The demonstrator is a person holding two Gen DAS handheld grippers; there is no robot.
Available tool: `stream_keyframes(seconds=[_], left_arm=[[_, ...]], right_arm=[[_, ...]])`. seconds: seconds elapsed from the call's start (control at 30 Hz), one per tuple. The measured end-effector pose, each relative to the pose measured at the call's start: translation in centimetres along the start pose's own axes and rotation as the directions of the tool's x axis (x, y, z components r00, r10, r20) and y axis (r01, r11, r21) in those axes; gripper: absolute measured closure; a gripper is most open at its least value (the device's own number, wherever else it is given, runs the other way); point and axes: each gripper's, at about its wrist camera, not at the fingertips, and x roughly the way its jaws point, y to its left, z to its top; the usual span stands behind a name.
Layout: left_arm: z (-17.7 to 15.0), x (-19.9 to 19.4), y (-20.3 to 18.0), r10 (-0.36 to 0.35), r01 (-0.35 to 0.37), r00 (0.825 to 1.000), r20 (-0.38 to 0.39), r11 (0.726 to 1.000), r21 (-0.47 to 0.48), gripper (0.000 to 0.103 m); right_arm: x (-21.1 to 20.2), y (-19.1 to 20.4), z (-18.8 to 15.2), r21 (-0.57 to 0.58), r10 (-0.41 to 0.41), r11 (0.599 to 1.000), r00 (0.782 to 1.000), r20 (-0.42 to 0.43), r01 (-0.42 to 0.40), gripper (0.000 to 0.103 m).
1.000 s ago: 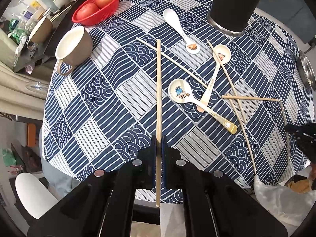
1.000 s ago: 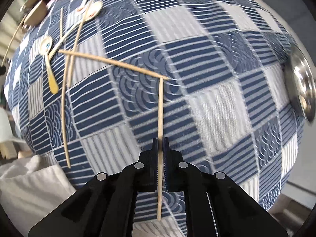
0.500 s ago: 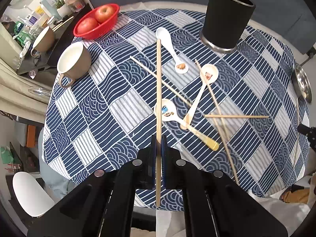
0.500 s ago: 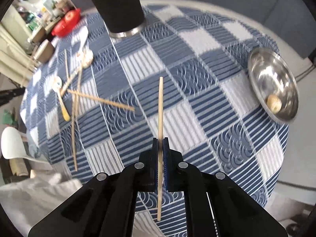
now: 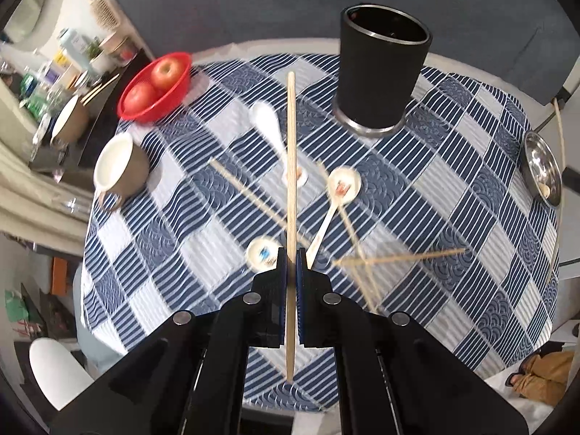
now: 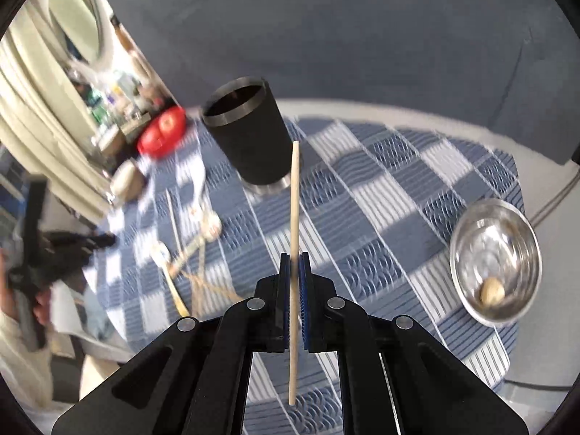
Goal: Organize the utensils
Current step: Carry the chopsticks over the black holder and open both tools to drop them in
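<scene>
The tabletop (image 5: 453, 195) carries a navy-and-white striped, wave-patterned check cloth, the holder (image 5: 380, 72) is black with a silver base, the basket (image 5: 145, 108) red, the chopsticks (image 5: 291, 166) pale wood.

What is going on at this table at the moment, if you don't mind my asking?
A person is tidying utensils with two handheld grippers. The left gripper is shut on a wooden chopstick, and the right gripper on another chopstick; both are held above the checked tablecloth. The black utensil holder stands upright ahead. Three ceramic spoons and several loose chopsticks lie on the cloth.
</scene>
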Motion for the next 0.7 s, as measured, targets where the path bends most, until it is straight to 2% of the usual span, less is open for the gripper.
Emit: stream_keyframes(seconds=[0.17, 0.33, 0.53, 0.6, 0.7], left_arm=[[3.5, -0.5, -1.5, -0.059, 0.058, 0.997, 0.042, 0.998, 0.031, 0.098], [7.4, -1.8, -2.0, -0.145, 0.142, 0.984, 0.107, 0.989, 0.041, 0.098], [11.4, -2.7, -2.1, -0.244, 0.238, 0.953, 0.181, 0.97, 0.057, 0.098], [12.7, -2.4, -1.9, -0.3, 0.293, 0.933, 0.199, 0.954, 0.065, 0.098], [14.3, -1.8, -1.8, -0.332, 0.325, 0.918, 0.215, 0.943, 0.066, 0.098]], right_arm=[[-2.3, 1.2, 3.5, 0.021, 0.016, 1.0, 0.993, 0.117, -0.018, 0.098], [-4.0, 2.6, 7.3, 0.012, 0.017, 1.0, 0.979, 0.202, -0.02, 0.098], [-3.8, 4.1, 11.4, -0.005, 0.07, 0.997, 0.967, 0.244, -0.071, 0.098], [-3.3, 4.5, 12.6, -0.008, 0.061, 0.998, 0.967, 0.248, -0.061, 0.098], [-2.9, 5.1, 14.4, -0.006, 0.044, 0.999, 0.956, 0.29, -0.045, 0.098]])
